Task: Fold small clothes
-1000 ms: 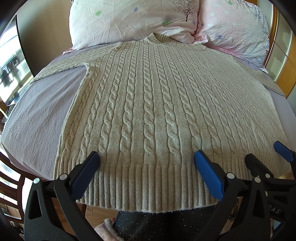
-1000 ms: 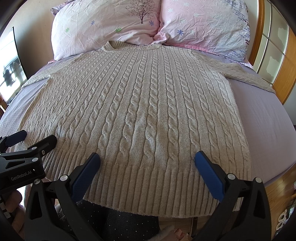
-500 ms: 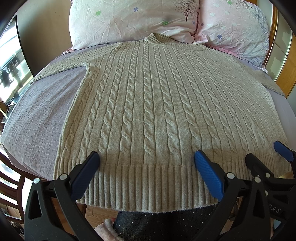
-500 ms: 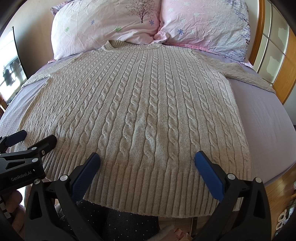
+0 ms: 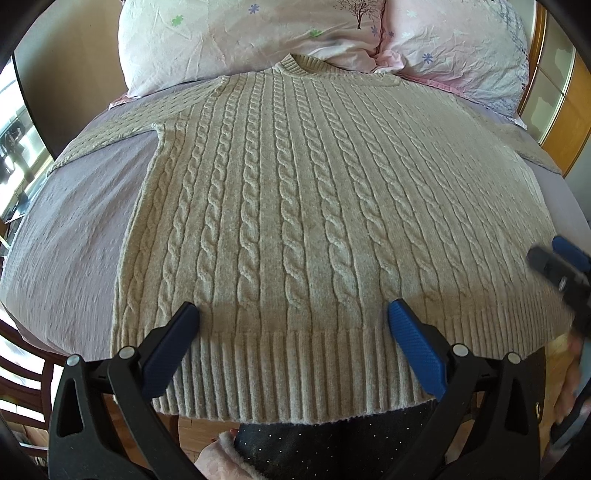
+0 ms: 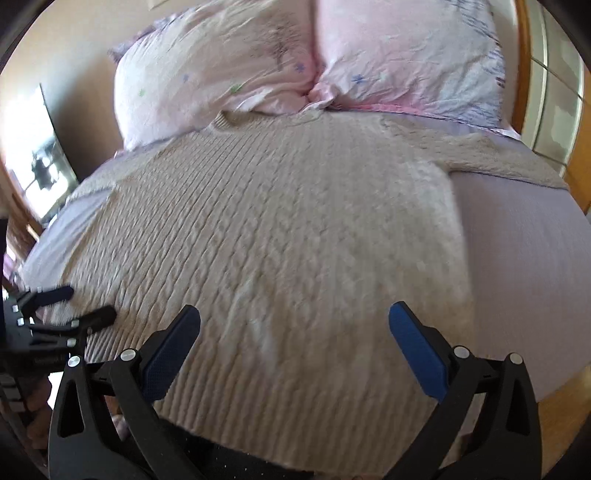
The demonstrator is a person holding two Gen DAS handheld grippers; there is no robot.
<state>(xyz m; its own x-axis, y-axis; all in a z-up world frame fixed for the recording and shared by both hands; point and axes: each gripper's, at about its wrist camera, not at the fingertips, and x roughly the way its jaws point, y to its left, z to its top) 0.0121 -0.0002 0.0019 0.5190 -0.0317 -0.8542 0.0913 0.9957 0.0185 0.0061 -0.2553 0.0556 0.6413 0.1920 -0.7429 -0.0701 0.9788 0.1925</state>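
Sweater [image 5: 295, 206] flat on bed [image 5: 70, 236], face up, collar at pillows [image 5: 258, 33], hem nearest, overhanging bed edge. Long axis straight ahead from both grippers. Left gripper [image 5: 293, 339] fingers spread wide, empty, hovering over hem near left side seam. Right gripper [image 6: 293, 339] likewise released, nothing held; view motion-blurred, aimed toward right sleeve [image 6: 509, 162]. Sleeves out sideways. Likely first fold: each side taken by nearer gripper. No fold made yet.

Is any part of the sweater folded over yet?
No: the sweater lies spread flat on the bed, sleeves out, and both tongs are open.
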